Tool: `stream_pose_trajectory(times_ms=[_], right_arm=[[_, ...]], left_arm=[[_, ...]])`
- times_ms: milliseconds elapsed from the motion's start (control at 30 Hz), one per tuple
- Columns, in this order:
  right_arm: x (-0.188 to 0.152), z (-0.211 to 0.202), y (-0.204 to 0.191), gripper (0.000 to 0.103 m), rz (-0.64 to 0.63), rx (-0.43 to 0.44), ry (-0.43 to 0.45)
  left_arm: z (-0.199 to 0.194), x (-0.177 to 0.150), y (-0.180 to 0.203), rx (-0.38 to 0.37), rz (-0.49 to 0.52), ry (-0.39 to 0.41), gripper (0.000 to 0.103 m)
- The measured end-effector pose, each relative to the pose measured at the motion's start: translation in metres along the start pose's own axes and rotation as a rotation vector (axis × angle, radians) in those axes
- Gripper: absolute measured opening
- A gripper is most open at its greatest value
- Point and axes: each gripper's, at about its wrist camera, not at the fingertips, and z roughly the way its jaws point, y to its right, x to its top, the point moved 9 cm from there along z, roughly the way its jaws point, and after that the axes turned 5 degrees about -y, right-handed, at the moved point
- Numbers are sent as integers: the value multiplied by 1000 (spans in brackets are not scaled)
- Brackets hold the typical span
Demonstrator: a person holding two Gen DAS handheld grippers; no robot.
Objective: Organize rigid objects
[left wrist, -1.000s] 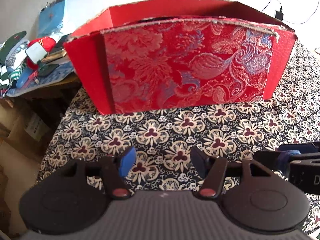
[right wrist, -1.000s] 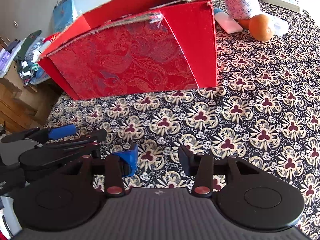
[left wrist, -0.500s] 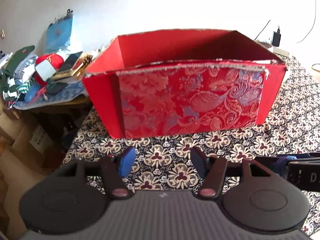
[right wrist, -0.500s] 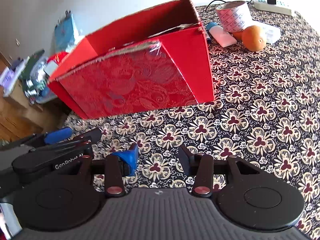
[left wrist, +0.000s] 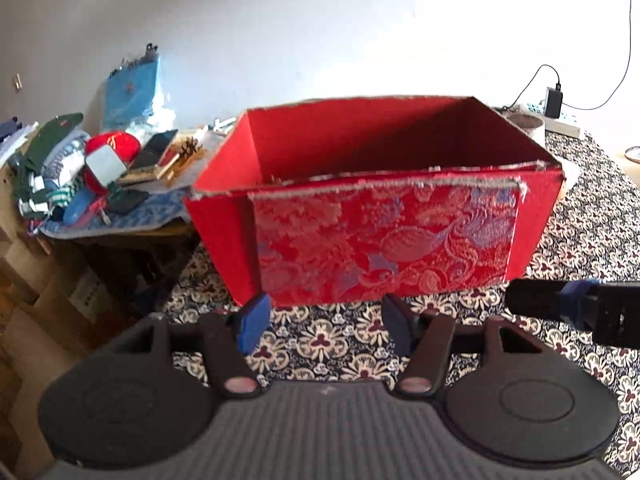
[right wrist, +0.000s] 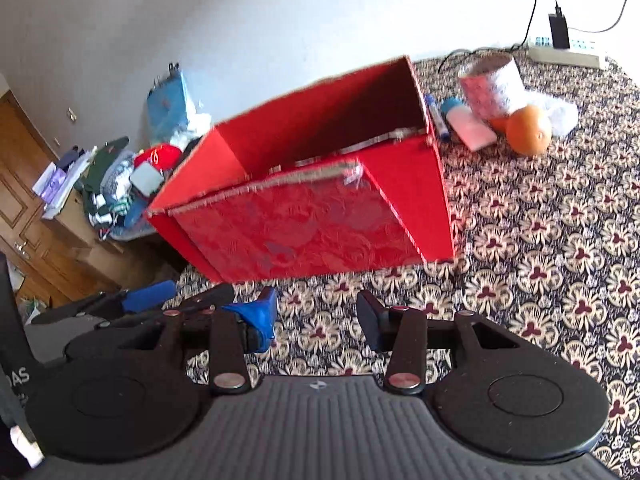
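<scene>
A red open box (left wrist: 380,232) with a brocade front stands on the patterned table; it also shows in the right wrist view (right wrist: 320,216). Its inside bottom is hidden. My left gripper (left wrist: 326,322) is open and empty, in front of the box. My right gripper (right wrist: 316,320) is open and empty, also in front of the box, to the right of the left one. Right of the box lie a blue marker (right wrist: 436,118), a white and blue tube (right wrist: 468,126), a tape roll (right wrist: 492,86), an orange (right wrist: 528,130) and a plastic bag (right wrist: 562,110).
The tablecloth (right wrist: 540,240) has a flower pattern. A power strip (right wrist: 568,50) with a charger lies at the far edge. Left of the table stands a lower side table (left wrist: 96,184) heaped with clutter. The left gripper's fingers (right wrist: 148,298) show at the left in the right wrist view.
Both grippers have risen and drawn back from the box, so more of its open top and the wall behind shows. Both stay open and empty.
</scene>
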Motion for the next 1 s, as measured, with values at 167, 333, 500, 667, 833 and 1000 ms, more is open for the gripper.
stream_pose_trajectory(times_ms=[167, 333, 500, 667, 833, 1000], right_arm=[[7, 0, -5, 28, -13, 27, 14], [28, -16, -22, 28, -105, 23, 90], [60, -17, -27, 28, -129, 55, 133], [90, 4, -12, 28, -69, 67, 160], [114, 33, 4, 29, -44, 89, 164], [134, 56, 17, 29, -100, 4, 113]], left_arm=[[-8, 15, -2, 18, 11, 36, 63], [-12, 40, -3, 34, 13, 77, 63], [-4, 69, -6, 35, 16, 97, 64], [22, 94, -5, -8, 2, 63, 64], [52, 116, 6, -38, 4, 18, 64], [83, 121, 14, -50, 30, -88, 64]])
